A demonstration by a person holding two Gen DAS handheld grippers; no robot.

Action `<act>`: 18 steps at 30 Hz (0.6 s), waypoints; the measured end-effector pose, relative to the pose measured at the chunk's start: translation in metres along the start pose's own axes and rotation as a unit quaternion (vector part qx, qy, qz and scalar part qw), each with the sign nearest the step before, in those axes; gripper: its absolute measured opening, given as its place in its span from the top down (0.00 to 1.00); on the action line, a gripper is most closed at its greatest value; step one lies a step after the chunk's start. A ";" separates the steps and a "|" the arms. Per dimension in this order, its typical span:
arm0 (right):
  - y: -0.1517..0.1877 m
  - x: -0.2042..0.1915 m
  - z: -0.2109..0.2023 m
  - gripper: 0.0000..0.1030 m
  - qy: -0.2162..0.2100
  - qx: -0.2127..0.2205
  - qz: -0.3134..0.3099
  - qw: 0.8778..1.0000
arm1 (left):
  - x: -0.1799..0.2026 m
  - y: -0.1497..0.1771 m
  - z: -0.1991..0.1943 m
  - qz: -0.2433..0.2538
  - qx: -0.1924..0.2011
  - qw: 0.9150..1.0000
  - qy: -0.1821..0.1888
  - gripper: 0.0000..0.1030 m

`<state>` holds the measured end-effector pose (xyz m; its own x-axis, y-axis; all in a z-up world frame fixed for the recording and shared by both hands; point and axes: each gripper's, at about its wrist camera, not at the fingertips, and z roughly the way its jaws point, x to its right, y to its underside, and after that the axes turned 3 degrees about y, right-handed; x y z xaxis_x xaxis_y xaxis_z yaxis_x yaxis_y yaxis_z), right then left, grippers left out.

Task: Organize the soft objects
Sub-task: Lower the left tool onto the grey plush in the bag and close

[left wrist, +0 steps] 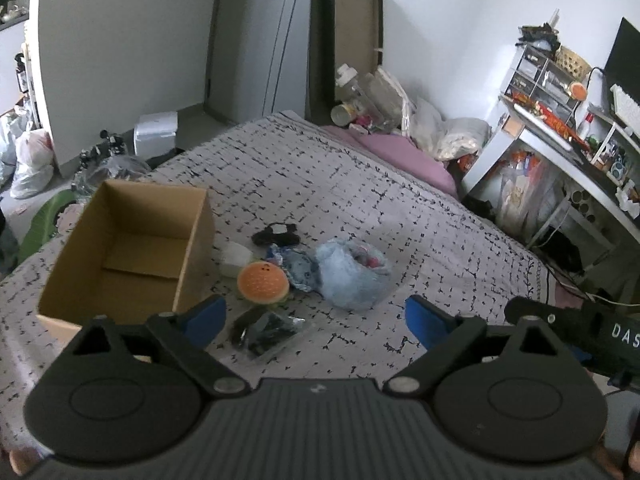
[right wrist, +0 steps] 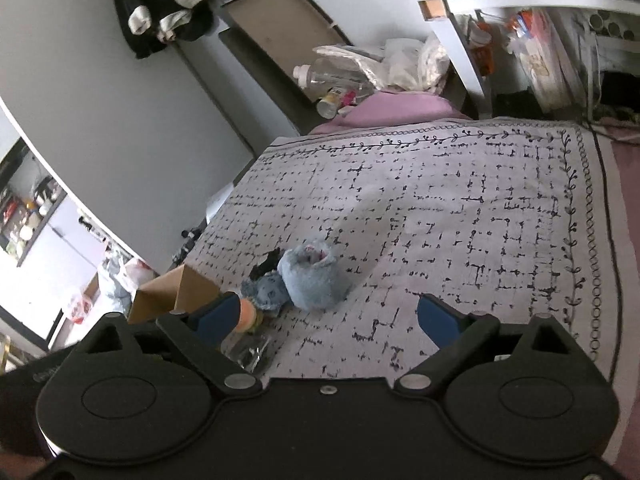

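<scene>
Lay heaped on the patterned bedspread (left wrist: 360,184) just right of the open cardboard box (left wrist: 132,240): burger plush (left wrist: 262,282), fluffy blue toy (left wrist: 352,276), with left gripper (left wrist: 316,322) and right gripper (right wrist: 328,320) spread wide, empty.

You are in a lived-in bedroom at home. A bed (left wrist: 360,184) with a patterned grey cover fills the middle of both views, a purple pillow (left wrist: 404,156) at its far end. At the right of the left wrist view stands a white desk (left wrist: 560,148) crowded with small drawers (left wrist: 536,80), a basket (left wrist: 574,62) and a keyboard (left wrist: 626,106). Stuffed plastic bags (left wrist: 30,164) sit on the floor at the left edge, and clothes (right wrist: 168,4) hang on the wall at the upper left of the right wrist view.
</scene>
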<state>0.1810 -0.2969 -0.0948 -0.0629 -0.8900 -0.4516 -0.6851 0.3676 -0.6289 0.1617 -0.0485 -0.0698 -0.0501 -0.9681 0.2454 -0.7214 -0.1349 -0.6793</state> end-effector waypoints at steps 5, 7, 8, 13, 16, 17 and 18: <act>-0.007 0.008 0.021 0.13 -0.006 0.000 0.030 1.000 | -0.003 -0.009 0.027 -0.017 -0.017 1.000 0.003 0.20; -0.009 0.009 0.028 0.14 -0.008 0.000 0.038 0.999 | -0.002 -0.013 0.035 -0.020 -0.021 1.000 0.004 0.24; -0.010 0.010 0.032 0.16 -0.008 0.002 0.040 0.999 | -0.002 -0.014 0.038 -0.020 -0.022 1.000 0.005 0.25; -0.015 0.011 0.049 0.23 -0.021 0.010 0.048 0.999 | 0.001 -0.020 0.060 -0.027 -0.028 0.999 0.012 0.31; -0.018 0.013 0.062 0.28 -0.026 0.005 0.060 0.998 | 0.001 -0.023 0.073 -0.033 -0.032 0.999 0.015 0.34; -0.019 0.014 0.066 0.30 -0.026 0.004 0.065 0.998 | 0.001 -0.024 0.078 -0.035 -0.034 0.999 0.015 0.35; -0.019 0.014 0.070 0.31 -0.028 0.004 0.069 0.997 | 0.002 -0.025 0.082 -0.036 -0.035 0.999 0.015 0.37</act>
<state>0.2441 -0.2981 -0.1333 -0.1162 -0.8146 -0.5683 -0.6671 0.4879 -0.5630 0.2361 -0.0639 -0.1090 -0.0152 -0.9496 0.3132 -0.7708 -0.1884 -0.6086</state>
